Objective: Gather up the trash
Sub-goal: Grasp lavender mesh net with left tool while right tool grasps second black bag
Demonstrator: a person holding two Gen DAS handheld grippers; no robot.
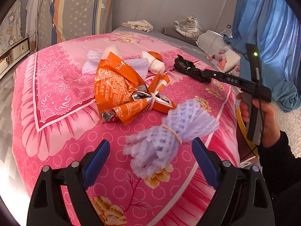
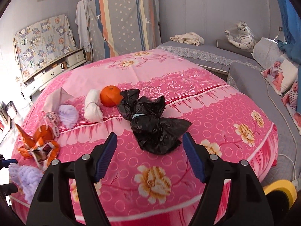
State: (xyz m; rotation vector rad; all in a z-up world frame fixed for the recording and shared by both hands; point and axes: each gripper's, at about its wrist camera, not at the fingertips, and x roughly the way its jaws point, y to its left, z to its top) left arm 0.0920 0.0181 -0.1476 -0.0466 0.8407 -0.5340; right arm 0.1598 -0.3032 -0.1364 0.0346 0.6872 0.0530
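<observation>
Tongs, left (image 1: 151, 160), stood wide and empty, the lilac foam net bundle (image 1: 169, 137) lying between the blue pads (image 1: 97, 162) on the pink bedspread (image 1: 62, 86). Right tongs (image 2: 149, 154) gaped, empty, just short of the black bag bundle (image 2: 152, 126). Orange wrapper (image 1: 120, 86) lay beyond the foam net.

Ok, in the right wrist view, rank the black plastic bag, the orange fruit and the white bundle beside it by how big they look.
1. black plastic bag, clearly the largest, though it also lies nearest the camera.
2. white bundle.
3. orange fruit, only slightly smaller than the white bundle; that pair is too close to rank firmly.
</observation>
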